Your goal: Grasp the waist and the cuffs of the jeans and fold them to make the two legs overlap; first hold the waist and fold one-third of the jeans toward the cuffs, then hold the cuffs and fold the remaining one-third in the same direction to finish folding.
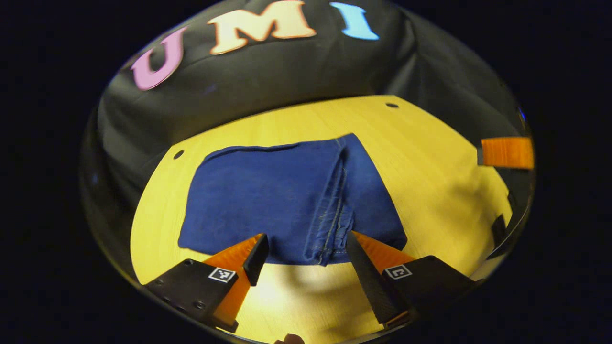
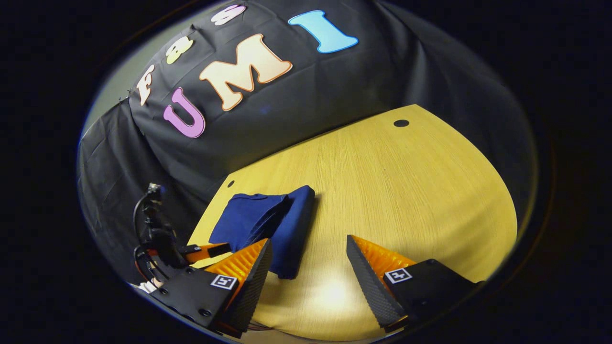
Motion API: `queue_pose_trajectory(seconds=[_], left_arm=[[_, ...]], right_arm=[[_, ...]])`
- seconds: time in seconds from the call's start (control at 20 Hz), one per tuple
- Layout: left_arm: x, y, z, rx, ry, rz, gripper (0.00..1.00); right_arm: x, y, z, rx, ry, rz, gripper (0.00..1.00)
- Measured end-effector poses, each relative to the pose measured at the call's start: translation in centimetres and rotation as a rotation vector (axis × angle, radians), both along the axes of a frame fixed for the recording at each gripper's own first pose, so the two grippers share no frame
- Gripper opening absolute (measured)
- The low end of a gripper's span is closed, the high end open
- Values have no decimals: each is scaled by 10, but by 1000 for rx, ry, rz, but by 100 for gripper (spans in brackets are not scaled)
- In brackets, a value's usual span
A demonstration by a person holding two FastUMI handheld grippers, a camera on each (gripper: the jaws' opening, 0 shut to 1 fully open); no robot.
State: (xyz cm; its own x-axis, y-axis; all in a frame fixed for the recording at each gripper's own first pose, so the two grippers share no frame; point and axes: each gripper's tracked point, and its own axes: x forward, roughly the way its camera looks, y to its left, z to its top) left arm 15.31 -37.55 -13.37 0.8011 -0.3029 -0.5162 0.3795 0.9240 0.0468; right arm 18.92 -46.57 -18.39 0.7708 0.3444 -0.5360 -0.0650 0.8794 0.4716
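Right now I am holding the left gripper (image 1: 306, 248) low over the counter (image 1: 444, 191), its fingers spread wide and gripping nothing, hovering just before the near hem of the jeans (image 1: 267, 196). The right gripper (image 2: 308, 258) is likewise gaping empty, with the jeans lying folded into a compact stack to its left. I am judging the denim to be soft yet weighty; the thick seamed edge is offering the best hold. Beyond, bare counter is leaving ample room.
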Motion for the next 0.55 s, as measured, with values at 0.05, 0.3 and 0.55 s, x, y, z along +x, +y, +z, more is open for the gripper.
queue_pose_trajectory(seconds=[0.05, 0.3, 0.55], left_arm=[[-2, 10, 5, -27, -3, 31, 97], [-13, 45, 32, -127, -69, 53, 97], [0, 83, 46, -149, -92, 84, 97]], right_arm=[[-1, 1, 2, -3, -6, -7, 96], [-9, 5, 4, -33, -14, -21, 96], [-11, 9, 13, -53, -37, -60, 96]])
